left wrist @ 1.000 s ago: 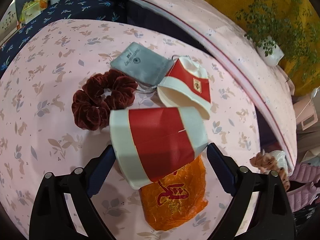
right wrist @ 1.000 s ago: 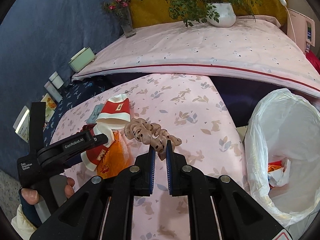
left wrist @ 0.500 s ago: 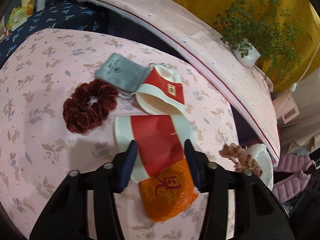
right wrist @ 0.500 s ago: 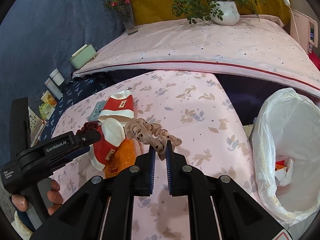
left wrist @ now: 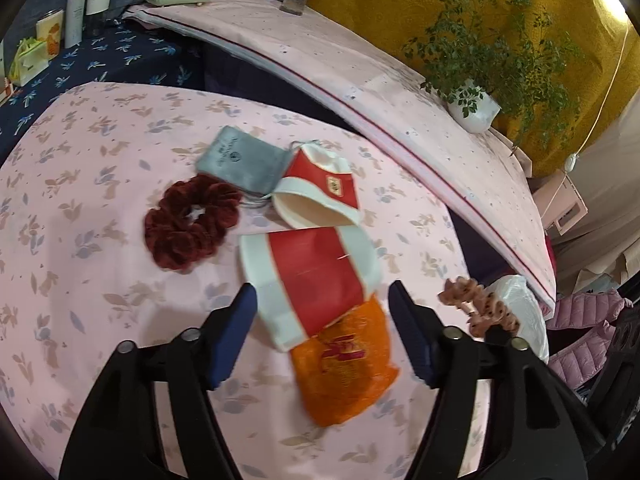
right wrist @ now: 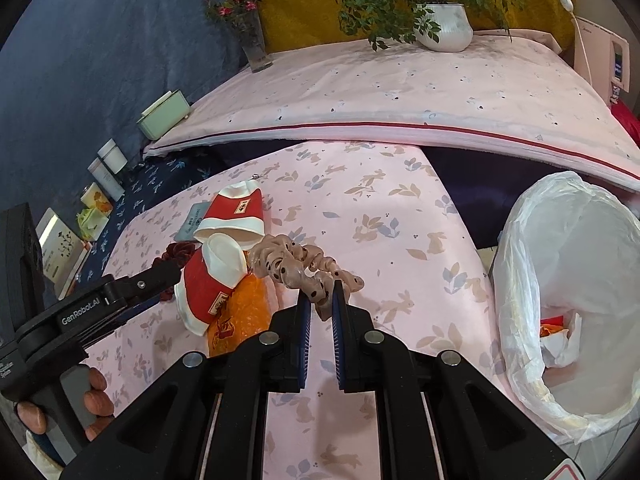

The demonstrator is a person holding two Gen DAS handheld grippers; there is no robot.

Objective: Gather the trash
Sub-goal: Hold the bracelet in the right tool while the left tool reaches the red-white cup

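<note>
Two red-and-white paper cups lie on the pink bedspread: a near flattened one (left wrist: 312, 276) (right wrist: 210, 284) and a far one (left wrist: 320, 196) (right wrist: 234, 216). An orange wrapper (left wrist: 348, 360) (right wrist: 238, 320) lies under the near cup. My left gripper (left wrist: 320, 312) is open, its jaws on either side of the near cup. My right gripper (right wrist: 320, 304) is shut on a beige dotted scrunchie (right wrist: 296, 264) (left wrist: 478, 304), held above the bed. A white-lined trash bin (right wrist: 568, 300) stands to the right.
A dark red scrunchie (left wrist: 192, 220) and a grey pouch (left wrist: 240, 160) lie left of the cups. A pink pillow (right wrist: 400, 92) with a potted plant (right wrist: 442, 26) and a vase (right wrist: 252, 44) lies behind. Boxes and bottles (right wrist: 108, 172) stand at the left.
My left gripper closed partway around the near cup, then opened wide again and drew back a little. My right gripper still holds the beige scrunchie and has hardly moved.
</note>
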